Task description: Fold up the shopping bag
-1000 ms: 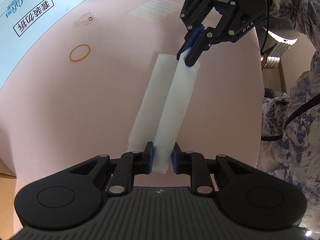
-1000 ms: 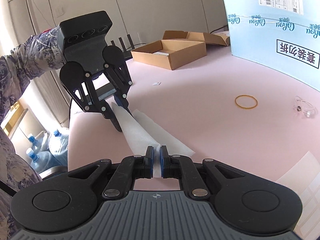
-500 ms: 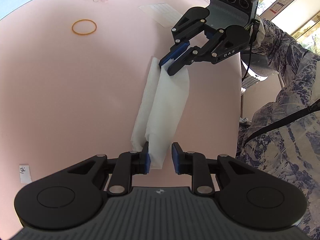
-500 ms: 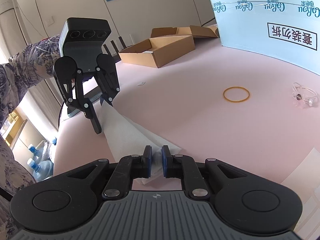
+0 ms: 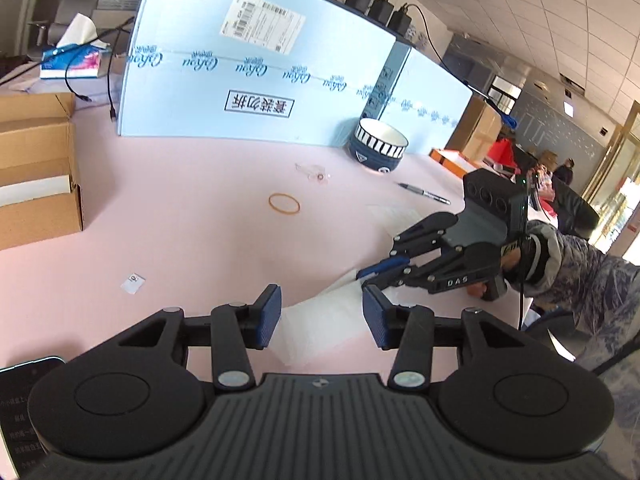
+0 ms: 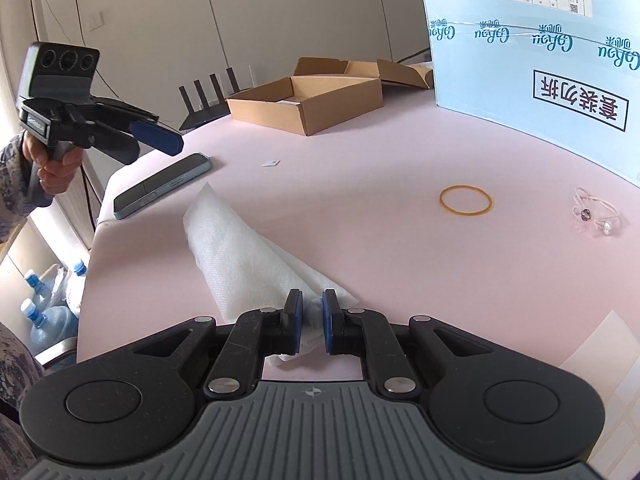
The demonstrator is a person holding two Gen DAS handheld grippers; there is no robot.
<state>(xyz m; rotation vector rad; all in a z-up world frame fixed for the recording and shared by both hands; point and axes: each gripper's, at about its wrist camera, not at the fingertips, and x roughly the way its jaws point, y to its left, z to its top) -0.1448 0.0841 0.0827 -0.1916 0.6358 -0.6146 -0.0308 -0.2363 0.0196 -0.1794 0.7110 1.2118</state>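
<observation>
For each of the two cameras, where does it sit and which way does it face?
Left wrist: sits on the left tongs, which are opening and empty, and faces across the pink table to the blue box; shows the right tongs.
Right wrist: sits on the right tongs, which pinch the white bag; shows the left tongs, lifted.
Shared: bag, rubber band.

Office: router [image 6: 208,100], water jugs [image 6: 44,320], cartons [image 6: 308,98].
</observation>
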